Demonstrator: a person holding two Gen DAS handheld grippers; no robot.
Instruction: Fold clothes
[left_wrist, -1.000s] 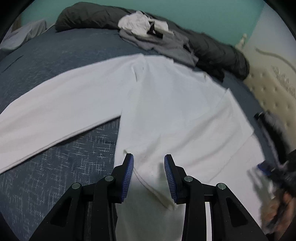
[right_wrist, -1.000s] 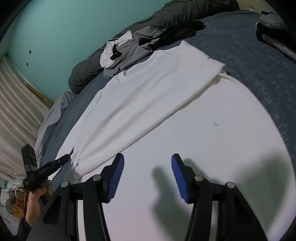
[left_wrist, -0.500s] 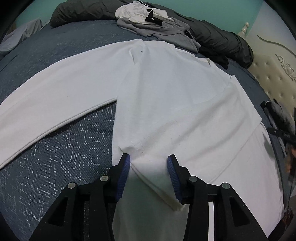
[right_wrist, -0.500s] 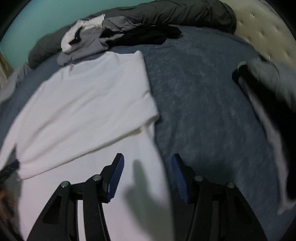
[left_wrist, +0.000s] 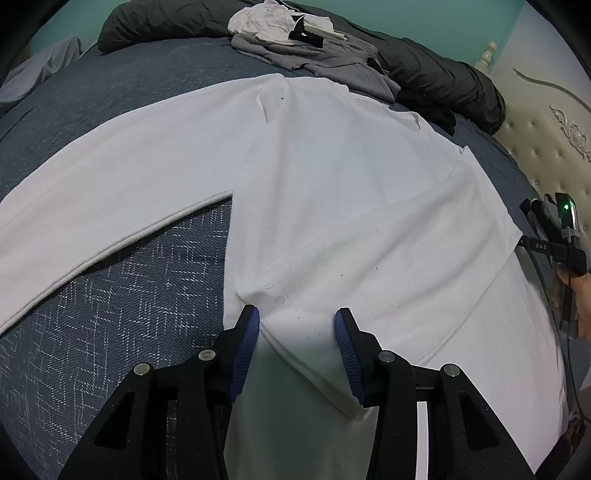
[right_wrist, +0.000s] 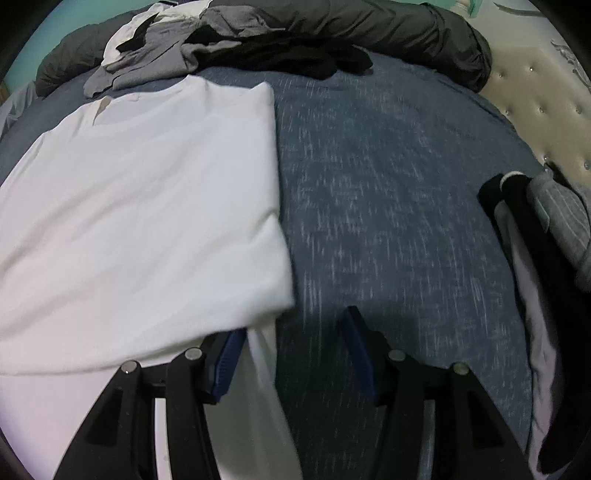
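A white long-sleeved shirt (left_wrist: 332, 192) lies flat on the blue bedcover (left_wrist: 110, 314). One sleeve (left_wrist: 110, 184) stretches out to the left, and the other side is folded over the body (right_wrist: 147, 221). My left gripper (left_wrist: 297, 310) stands open just above the shirt where the sleeve meets the side seam, with cloth under the gap and the pads not pressing it. My right gripper (right_wrist: 294, 321) is open over the shirt's right edge. A strip of white cloth lies by its left finger (right_wrist: 231, 354), and bare bedcover (right_wrist: 388, 184) is under the rest. It also shows at the right of the left wrist view as the right gripper (left_wrist: 554, 236).
A heap of grey, white and black clothes (left_wrist: 295, 40) lies at the far side against a dark grey duvet (right_wrist: 369, 26). Dark and grey garments (right_wrist: 535, 240) are stacked at the right by the tufted headboard (right_wrist: 535, 99). The person's hand (left_wrist: 580, 295) shows at the right edge.
My right gripper swung from over the shirt's body to its right edge, turning as it went. The left gripper's jaws widened a little and it stayed at the seam.
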